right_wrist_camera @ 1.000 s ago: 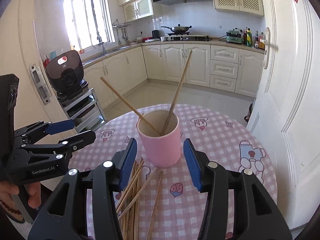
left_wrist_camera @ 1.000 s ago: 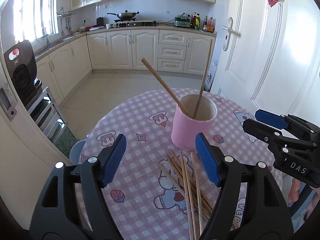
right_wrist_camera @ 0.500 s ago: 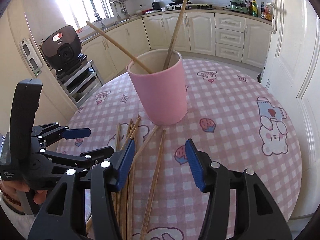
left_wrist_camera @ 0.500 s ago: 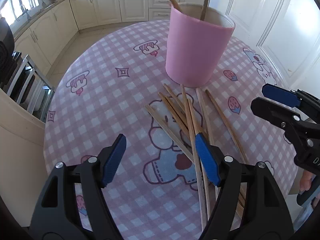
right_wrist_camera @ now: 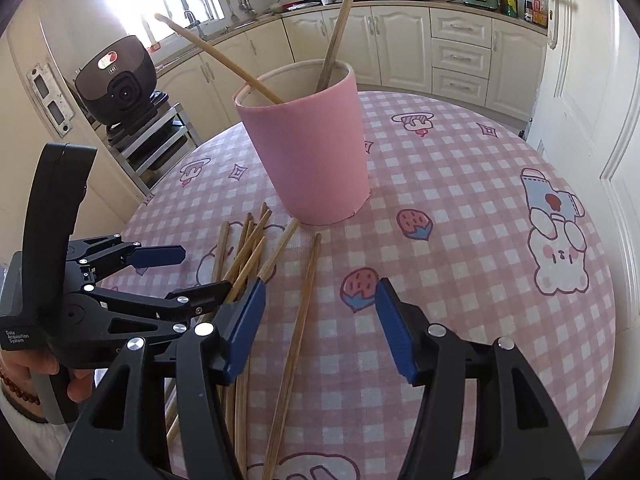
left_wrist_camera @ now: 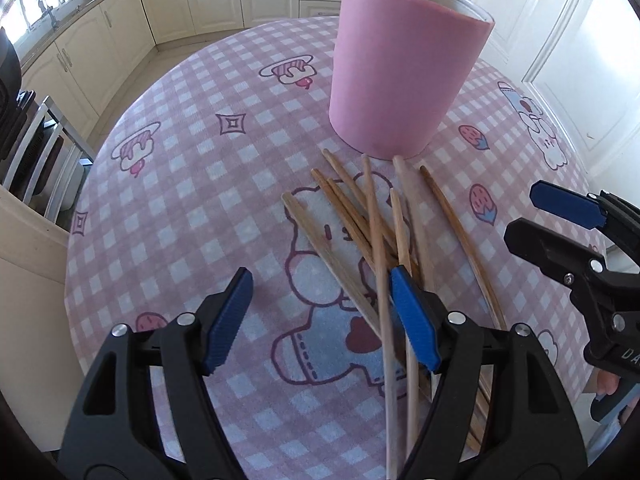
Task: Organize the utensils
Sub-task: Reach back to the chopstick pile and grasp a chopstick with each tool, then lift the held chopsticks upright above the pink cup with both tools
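A pink cup (left_wrist_camera: 404, 80) stands on the round table and holds two wooden chopsticks (right_wrist_camera: 336, 28); it also shows in the right wrist view (right_wrist_camera: 312, 152). Several loose chopsticks (left_wrist_camera: 372, 224) lie fanned on the cloth in front of it, also seen in the right wrist view (right_wrist_camera: 248, 256). My left gripper (left_wrist_camera: 322, 316) is open and empty, low over the near ends of the pile, its right finger above them. My right gripper (right_wrist_camera: 320, 328) is open and empty, with one lone chopstick (right_wrist_camera: 298, 340) lying between its fingers.
The table wears a pink checked cloth (left_wrist_camera: 192, 184) with cartoon prints. A black appliance on a metal rack (right_wrist_camera: 120, 84) stands off the table's left. Kitchen cabinets (right_wrist_camera: 456, 56) line the back, a white door (right_wrist_camera: 600, 80) is on the right.
Both grippers have dropped and tilted down toward the table, closing in on the loose chopsticks. Both stay open. The cup and chopsticks have not moved.
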Tool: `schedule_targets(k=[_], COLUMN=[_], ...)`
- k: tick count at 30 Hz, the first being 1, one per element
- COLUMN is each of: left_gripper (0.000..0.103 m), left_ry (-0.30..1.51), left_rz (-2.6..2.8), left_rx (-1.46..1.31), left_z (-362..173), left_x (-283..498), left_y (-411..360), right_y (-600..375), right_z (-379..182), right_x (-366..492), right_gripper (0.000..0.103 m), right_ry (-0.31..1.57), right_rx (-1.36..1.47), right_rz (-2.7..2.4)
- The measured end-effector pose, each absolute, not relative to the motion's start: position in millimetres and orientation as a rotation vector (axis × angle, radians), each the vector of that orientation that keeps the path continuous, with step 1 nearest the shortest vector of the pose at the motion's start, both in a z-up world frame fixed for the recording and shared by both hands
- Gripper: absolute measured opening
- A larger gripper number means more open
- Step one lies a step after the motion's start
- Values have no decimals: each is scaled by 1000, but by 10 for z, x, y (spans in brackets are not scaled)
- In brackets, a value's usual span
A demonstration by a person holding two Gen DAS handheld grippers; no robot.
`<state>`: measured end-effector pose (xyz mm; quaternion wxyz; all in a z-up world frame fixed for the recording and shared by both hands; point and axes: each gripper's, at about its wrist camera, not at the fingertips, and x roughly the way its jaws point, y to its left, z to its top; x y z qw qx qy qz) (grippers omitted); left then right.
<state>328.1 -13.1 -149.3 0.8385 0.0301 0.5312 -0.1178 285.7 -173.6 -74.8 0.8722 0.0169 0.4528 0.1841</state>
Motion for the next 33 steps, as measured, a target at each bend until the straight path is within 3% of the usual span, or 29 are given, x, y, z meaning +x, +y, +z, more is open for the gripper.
schedule_targets(k=[4, 9, 12, 14, 18, 22, 33], left_gripper=[35, 28, 26, 19, 14, 7, 6], left_ry=[1152, 1178, 1181, 1182, 1173, 1166, 1085], left_rz=[-299, -298, -302, -301, -301, -299, -315], left_rx=[5, -18, -12, -18, -16, -53, -96], left_z=[-1469, -1455, -1444, -1436, -1436, -1428, -1143], left_x=[3357, 3469, 3515, 3543, 3557, 3555, 3372], left_y=[-139, -151, -189, -197, -242, -182, 75], right_y=[-1697, -1598, -1558, -1509, -1376, -1299, -1479], right_z=[-822, -953, -1005, -1029, -1036, -1042, -935], right_x=[2903, 3018, 3104, 3163, 3228, 3256, 3230], right_gripper=[54, 54, 48, 39, 28, 9, 5], right_ry=[1004, 1095, 1140, 1164, 1189, 1185, 1139], right_rx=[14, -50, -63, -83, -180, -220, -108], right_rz=[399, 401, 402, 400, 374, 359, 380])
